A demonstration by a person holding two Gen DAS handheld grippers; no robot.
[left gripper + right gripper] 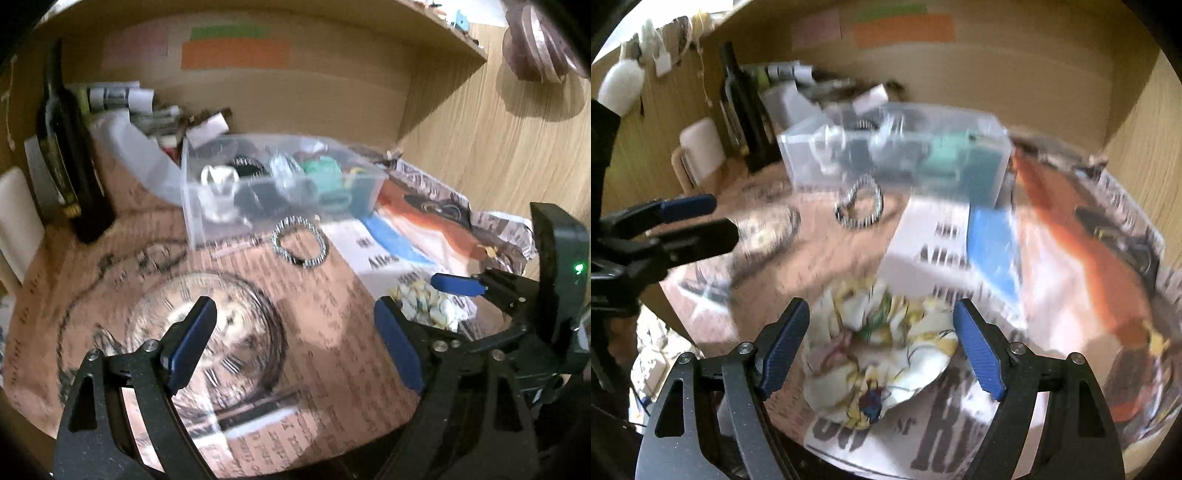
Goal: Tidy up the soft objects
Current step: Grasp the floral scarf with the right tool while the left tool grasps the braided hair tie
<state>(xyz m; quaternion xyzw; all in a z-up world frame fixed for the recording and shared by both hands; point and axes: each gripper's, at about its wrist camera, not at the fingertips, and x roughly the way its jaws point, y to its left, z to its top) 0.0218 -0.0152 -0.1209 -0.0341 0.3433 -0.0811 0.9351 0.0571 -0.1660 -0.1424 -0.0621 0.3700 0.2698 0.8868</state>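
The floral scrunchie (882, 350) lies low in the centre of the right wrist view, on newspaper on the bench (820, 254). It looks light and squashy (grip the bunched rim). The left tongs (295, 343) are wide open and empty; the right tongs (881, 347) straddle it wide open.

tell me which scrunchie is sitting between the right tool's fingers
The floral yellow-and-white scrunchie on the newspaper, framed by the open right tool. The black-and-white striped scrunchie lies farther off, just in front of the clear bin.
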